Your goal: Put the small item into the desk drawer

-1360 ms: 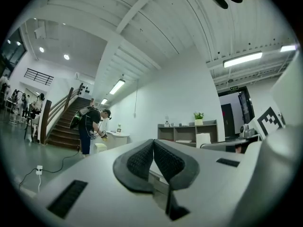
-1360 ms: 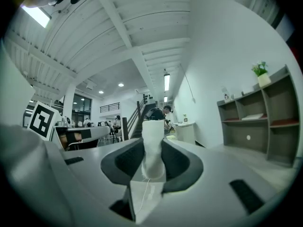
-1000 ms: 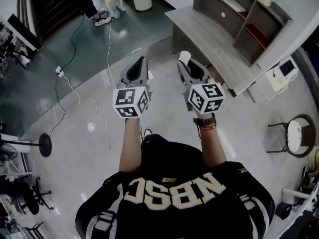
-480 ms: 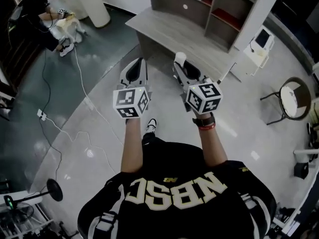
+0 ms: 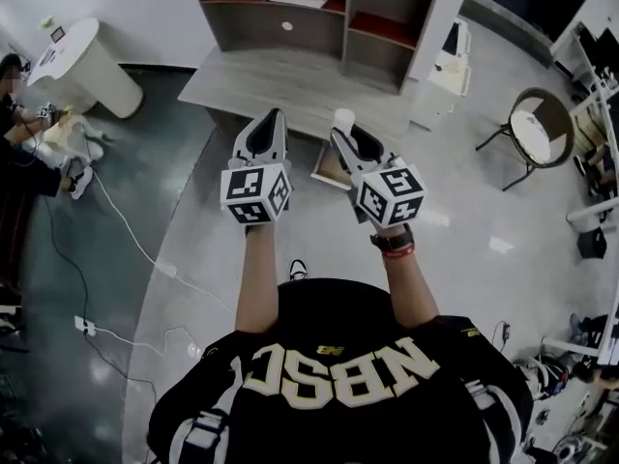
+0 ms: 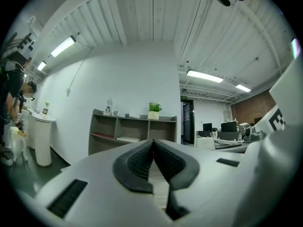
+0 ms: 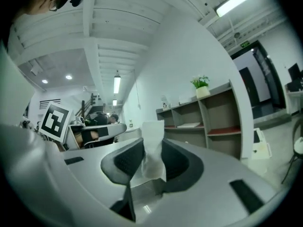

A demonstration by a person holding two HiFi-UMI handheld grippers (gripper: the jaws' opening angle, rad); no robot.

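Observation:
A small white item (image 5: pixel 342 120) sticks up from the tips of my right gripper (image 5: pixel 340 131), which is shut on it. In the right gripper view the white item (image 7: pixel 152 138) is pinched between the dark pads (image 7: pixel 127 161). My left gripper (image 5: pixel 269 116) is held level beside it, jaws shut with nothing between them; its pads (image 6: pixel 137 161) meet at the tip. Both are held in the air above the floor, just short of the grey wooden desk (image 5: pixel 280 77). A tan, drawer-like box (image 5: pixel 327 169) shows below the desk's front edge, between the grippers.
A shelf unit (image 5: pixel 319 8) stands on the back of the desk. A white cabinet (image 5: pixel 447 66) is at its right, a round-seat chair (image 5: pixel 535 129) farther right. At the left are a round white table (image 5: pixel 82 66), a seated person (image 5: pixel 19 124) and floor cables (image 5: pixel 126 230).
The view has swung round: the desk has moved from upper right to straight ahead and nearer. Both grippers keep the same pose, the right one still holding the white item.

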